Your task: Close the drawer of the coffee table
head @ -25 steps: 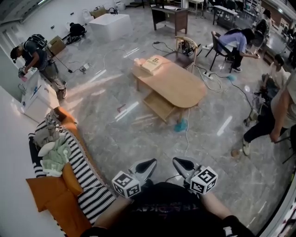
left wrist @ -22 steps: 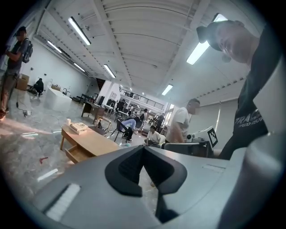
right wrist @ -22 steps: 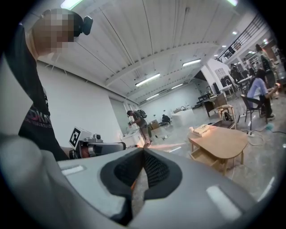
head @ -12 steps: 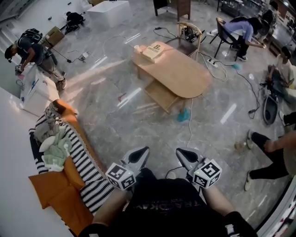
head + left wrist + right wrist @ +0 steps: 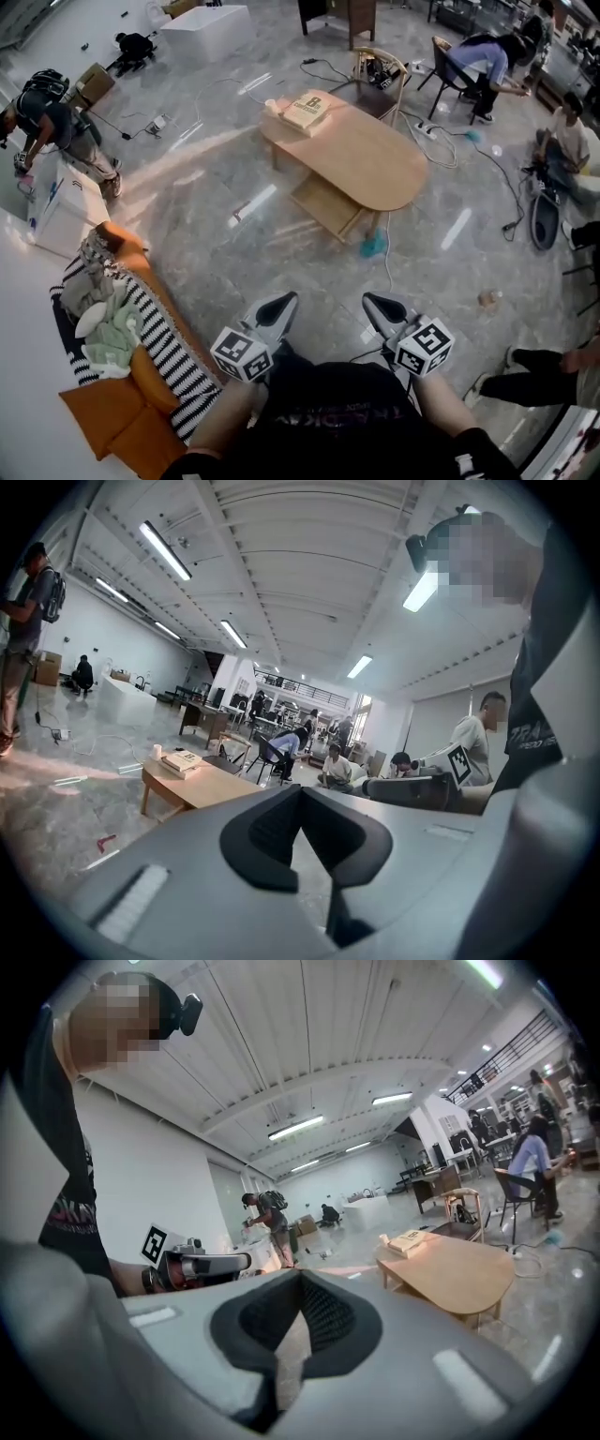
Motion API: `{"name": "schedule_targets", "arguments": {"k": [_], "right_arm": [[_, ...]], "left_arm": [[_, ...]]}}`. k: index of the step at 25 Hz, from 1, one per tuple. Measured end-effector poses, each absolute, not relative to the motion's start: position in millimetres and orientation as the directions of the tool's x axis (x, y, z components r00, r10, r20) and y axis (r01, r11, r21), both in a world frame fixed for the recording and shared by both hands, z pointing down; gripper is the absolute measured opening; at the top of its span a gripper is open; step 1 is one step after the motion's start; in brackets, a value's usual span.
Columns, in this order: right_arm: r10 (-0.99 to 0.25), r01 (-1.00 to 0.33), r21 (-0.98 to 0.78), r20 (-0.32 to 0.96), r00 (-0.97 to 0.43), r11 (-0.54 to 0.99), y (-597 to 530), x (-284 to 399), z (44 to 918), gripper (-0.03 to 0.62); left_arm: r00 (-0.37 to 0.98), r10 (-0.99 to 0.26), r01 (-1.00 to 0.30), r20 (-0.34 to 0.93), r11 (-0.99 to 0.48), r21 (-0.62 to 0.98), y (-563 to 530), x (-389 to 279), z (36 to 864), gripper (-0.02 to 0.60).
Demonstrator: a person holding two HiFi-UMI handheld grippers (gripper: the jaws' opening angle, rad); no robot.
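The oval wooden coffee table (image 5: pixel 366 159) stands on the marble floor well ahead of me, also seen as the table (image 5: pixel 192 782) in the left gripper view and the table (image 5: pixel 455 1274) in the right gripper view. Its drawer (image 5: pixel 326 208) hangs pulled out from under the near-left side. My left gripper (image 5: pixel 281 305) and right gripper (image 5: pixel 376 305) are held side by side close to my body, far short of the table. Both point toward it, shut and empty. The left gripper (image 5: pixel 302 797) and right gripper (image 5: pixel 300 1283) show their jaws pressed together.
A striped sofa (image 5: pixel 155 352) with orange cushions and clothes runs along my left. A blue object (image 5: pixel 373 247) and a cable (image 5: pixel 385 267) lie on the floor by the drawer. A stack of books (image 5: pixel 305 111) sits on the table's far end. A chair (image 5: pixel 380 75) and several people are beyond.
I have walked forward with both grippers shut. The sofa has slid back on my left, and the person standing at the right has dropped toward the frame's edge.
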State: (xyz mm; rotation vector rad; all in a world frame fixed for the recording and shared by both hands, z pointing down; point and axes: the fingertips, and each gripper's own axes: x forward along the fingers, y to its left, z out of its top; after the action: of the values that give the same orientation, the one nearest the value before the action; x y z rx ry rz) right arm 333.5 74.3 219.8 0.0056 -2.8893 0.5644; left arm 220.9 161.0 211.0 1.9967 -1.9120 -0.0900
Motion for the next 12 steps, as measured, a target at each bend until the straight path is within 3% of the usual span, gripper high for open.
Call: {"name": "schedule_targets", "arguments": {"k": [12], "right_arm": [[-0.214,-0.282,-0.367,0.214,-0.953,0.887,56.0,182.2,190.9,-0.002]], "left_arm": [[0.231,-0.947,-0.938,0.223,-0.155,0.310,141.0,31.4,197.9,0.002]]}}
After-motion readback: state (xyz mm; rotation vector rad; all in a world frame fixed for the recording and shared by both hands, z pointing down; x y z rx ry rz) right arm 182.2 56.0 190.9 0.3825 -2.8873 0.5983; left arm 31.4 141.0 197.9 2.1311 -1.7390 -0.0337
